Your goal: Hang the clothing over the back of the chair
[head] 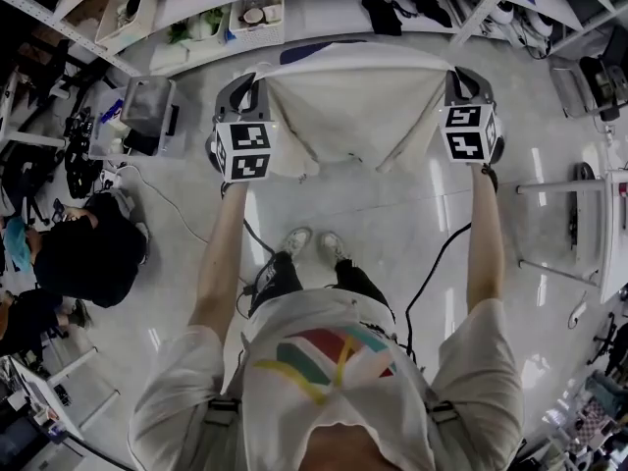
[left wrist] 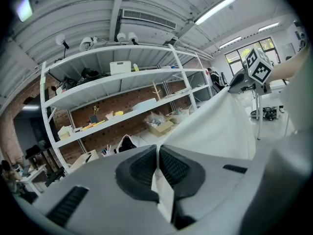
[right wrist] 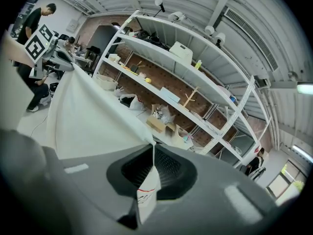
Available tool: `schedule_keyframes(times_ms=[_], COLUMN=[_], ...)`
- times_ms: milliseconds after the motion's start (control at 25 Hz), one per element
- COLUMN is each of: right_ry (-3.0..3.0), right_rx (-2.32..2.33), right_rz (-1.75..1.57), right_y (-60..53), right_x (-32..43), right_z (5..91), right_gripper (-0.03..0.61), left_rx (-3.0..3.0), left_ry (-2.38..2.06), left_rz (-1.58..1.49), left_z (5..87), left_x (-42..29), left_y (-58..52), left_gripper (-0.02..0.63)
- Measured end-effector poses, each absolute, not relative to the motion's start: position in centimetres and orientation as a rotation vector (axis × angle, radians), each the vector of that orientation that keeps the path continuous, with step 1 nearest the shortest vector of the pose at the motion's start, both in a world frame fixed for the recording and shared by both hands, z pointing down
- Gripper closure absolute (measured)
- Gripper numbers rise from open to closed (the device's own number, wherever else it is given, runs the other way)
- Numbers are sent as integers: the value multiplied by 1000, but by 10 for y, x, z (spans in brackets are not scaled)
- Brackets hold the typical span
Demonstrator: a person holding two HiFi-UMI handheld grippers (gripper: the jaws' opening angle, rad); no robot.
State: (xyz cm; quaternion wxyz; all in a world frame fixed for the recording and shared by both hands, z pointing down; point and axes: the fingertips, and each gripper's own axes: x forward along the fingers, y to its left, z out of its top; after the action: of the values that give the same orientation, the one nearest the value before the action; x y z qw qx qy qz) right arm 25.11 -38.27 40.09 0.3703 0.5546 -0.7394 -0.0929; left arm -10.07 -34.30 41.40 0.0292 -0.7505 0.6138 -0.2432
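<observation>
A tall white shelving rack loaded with boxes and oddments stands beyond both grippers, against a brick wall. A pale glossy floor spreads below them.

A white garment is stretched flat between the two grippers, clear of the floor. Its top edge runs taut from one gripper to the other, and the rest hangs below in loose folds.

The person stands upright with both arms reaching straight forward, roughly parallel and about shoulder-width apart. The left arm and right arm are bare below short pale sleeves. Each ends behind its gripper's marker cube.

The left gripper is clamped on the garment's left top corner. In its own view the dark ribbed pads are pressed together, with a fold of white cloth pinched between them and poking out at the near side.

The right gripper is clamped on the right top corner in the same way. Its pads meet on a thin edge of cloth, and a small white label with red print hangs out at the near side.

Both grippers tilt slightly downward.

Another person in dark clothes sits on the floor, well out past the left gripper's outer side.
</observation>
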Motion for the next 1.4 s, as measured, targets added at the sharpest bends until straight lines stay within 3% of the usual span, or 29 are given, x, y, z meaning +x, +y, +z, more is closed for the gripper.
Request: schedule_keyframes(times_ms=[1400], right_ry=[-1813], right_rx=[1275], right_rz=[-70], right_y=[-396], right_x=[257], right_z=[538], right_gripper=[568], left_rx=[-2464], left_ry=[1840], left_rz=[-1068], left_z=[568], left_x=[-86], left_y=[-353], left_gripper=[598])
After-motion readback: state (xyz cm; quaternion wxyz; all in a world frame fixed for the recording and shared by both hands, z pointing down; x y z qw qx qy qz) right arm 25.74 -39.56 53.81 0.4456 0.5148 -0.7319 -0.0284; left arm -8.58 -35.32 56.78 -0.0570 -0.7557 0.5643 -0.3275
